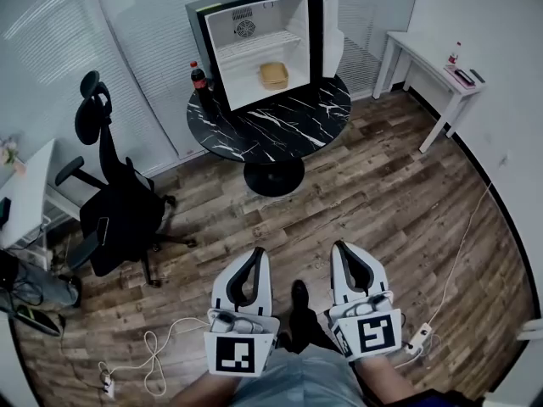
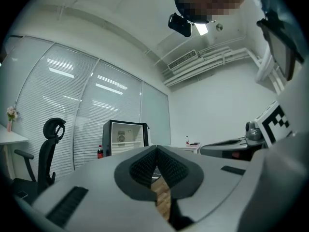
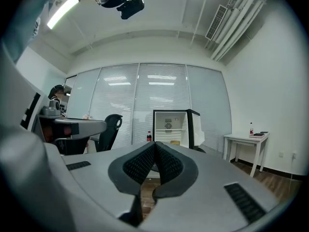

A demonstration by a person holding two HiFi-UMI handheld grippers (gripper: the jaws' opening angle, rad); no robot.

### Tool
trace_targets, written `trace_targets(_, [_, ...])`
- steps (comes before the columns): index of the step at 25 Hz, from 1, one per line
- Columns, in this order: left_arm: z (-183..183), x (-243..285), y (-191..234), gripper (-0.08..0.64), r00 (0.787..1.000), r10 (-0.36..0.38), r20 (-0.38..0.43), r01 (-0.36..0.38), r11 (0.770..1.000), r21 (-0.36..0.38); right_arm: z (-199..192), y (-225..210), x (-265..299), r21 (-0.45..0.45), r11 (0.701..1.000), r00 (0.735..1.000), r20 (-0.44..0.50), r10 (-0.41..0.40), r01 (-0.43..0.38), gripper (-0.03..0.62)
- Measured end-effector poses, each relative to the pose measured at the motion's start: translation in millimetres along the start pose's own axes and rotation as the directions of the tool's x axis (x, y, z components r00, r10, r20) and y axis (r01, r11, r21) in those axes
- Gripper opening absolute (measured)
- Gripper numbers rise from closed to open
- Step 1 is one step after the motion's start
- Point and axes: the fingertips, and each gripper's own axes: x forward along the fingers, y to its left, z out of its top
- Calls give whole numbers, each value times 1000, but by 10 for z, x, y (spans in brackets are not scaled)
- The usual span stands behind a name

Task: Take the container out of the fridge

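Note:
A small black fridge [image 1: 259,45] stands on a round black marble table [image 1: 280,125] with its door [image 1: 329,28] swung open to the right. A tan container [image 1: 273,75] lies on the fridge's white floor, under a wire shelf. In the right gripper view the fridge [image 3: 171,128] shows far ahead with the container [image 3: 175,142] inside. The fridge [image 2: 124,137] is also far off in the left gripper view. My left gripper [image 1: 257,255] and right gripper [image 1: 340,249] are both held low near my body, jaws shut and empty, far from the table.
A cola bottle [image 1: 198,79] stands on the table left of the fridge. A black office chair [image 1: 114,202] is at the left, a white side table [image 1: 433,62] at the right. Cables [image 1: 153,354] and a power strip [image 1: 418,339] lie on the wooden floor.

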Motion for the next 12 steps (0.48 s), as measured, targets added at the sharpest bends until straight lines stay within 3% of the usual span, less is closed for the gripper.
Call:
trace_targets(7, [-135,858,281,14,998,24,-63,-23,999,24,-107,-532,831,47,999,1000,-29,4,-3,12])
trace_targets(12, [-83,1458,388,14,998,38,-49,-36,999,37,-17,-831,1368,52,998,999,-22,35,-33,12])
